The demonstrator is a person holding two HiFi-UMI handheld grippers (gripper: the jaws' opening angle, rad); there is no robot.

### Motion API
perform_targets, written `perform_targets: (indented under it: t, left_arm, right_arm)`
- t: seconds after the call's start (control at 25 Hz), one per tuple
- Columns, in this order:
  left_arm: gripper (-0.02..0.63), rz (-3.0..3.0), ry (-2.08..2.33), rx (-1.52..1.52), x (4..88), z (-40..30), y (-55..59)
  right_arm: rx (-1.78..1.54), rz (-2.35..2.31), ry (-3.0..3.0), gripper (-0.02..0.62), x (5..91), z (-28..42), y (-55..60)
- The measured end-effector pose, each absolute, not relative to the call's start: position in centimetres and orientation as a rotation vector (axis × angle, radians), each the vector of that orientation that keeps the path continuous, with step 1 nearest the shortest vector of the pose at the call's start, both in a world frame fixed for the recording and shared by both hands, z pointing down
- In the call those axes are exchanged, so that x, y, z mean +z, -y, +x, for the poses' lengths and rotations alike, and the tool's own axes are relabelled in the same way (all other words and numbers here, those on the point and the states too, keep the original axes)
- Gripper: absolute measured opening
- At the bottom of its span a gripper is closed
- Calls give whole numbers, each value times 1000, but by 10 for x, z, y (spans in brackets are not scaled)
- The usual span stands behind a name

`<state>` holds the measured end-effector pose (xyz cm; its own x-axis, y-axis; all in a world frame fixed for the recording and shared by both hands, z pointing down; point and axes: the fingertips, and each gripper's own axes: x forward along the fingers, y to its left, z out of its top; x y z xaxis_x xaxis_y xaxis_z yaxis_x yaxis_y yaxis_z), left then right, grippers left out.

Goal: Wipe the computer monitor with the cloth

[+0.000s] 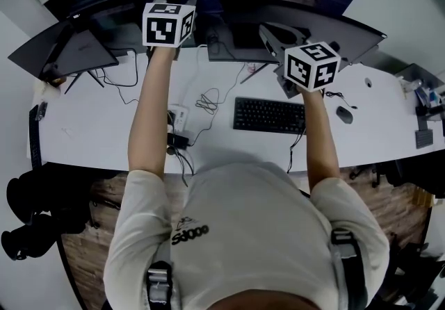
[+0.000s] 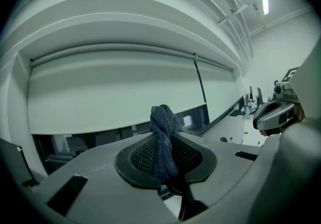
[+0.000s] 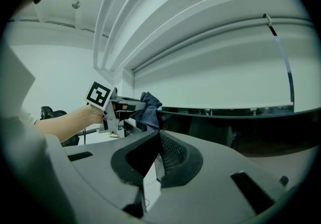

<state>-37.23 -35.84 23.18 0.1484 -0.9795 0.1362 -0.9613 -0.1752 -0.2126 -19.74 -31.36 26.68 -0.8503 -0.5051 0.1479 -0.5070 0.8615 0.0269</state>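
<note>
Here, a seated person reaches both grippers over a white desk toward the screens at its far edge. At far left, a smaller dark screen stands angled and takes no part.

The left gripper is raised high. Its jaws are clamped on a dark blue cloth, which stands up between the pads as a bunched knot. In the right gripper view, the cloth sits close to the upper left edge of the wide, dark computer monitor. Whether it touches the screen cannot be told.

Centre: a black keyboard lies on the desk below the monitor.

The right gripper is held lower and nearer the person. Its jaws are drawn to a narrow slit with nothing between them, and the pale desk shows through the gap. A mouse lies just right of it on the desk.

Step in hand: judged from this pose, the cloth is being brought to the screen's top left corner, so wiping is at or near its start.

Next move: this calls for pressing the bunched cloth lightly flat against the panel and drawing it sideways toward the right. The grip must be firm enough that the cloth does not slip out. The right gripper may be needed to steady the monitor.
</note>
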Motion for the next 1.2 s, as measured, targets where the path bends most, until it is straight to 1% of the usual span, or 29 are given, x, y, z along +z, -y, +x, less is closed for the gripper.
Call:
perform_targets:
  t: [0.24, 0.56, 0.76, 0.96, 1.08, 1.2]
  left_arm:
    - [72, -2402, -1979, -255, 253, -383, 357]
    - [72, -2495, -1952, -120, 274, -383, 357]
    - [72, -2521, -1957, -139, 290, -383, 360]
    - [71, -2612, -1977, -109, 323, -382, 360]
    - [71, -2636, -1989, -157, 347, -382, 361]
    - [71, -2668, -2009, -171, 370, -381, 360]
  right_arm:
    - [-123, 833, 2767, -3, 281, -213, 301]
    - [1, 933, 2793, -3, 285, -208, 303]
    - [32, 912, 2783, -3, 293, -215, 305]
    - [40, 929, 2754, -3, 312, -221, 306]
    - [96, 939, 2755, -3, 328, -223, 306]
    - [72, 970, 2717, -4, 343, -223, 308]
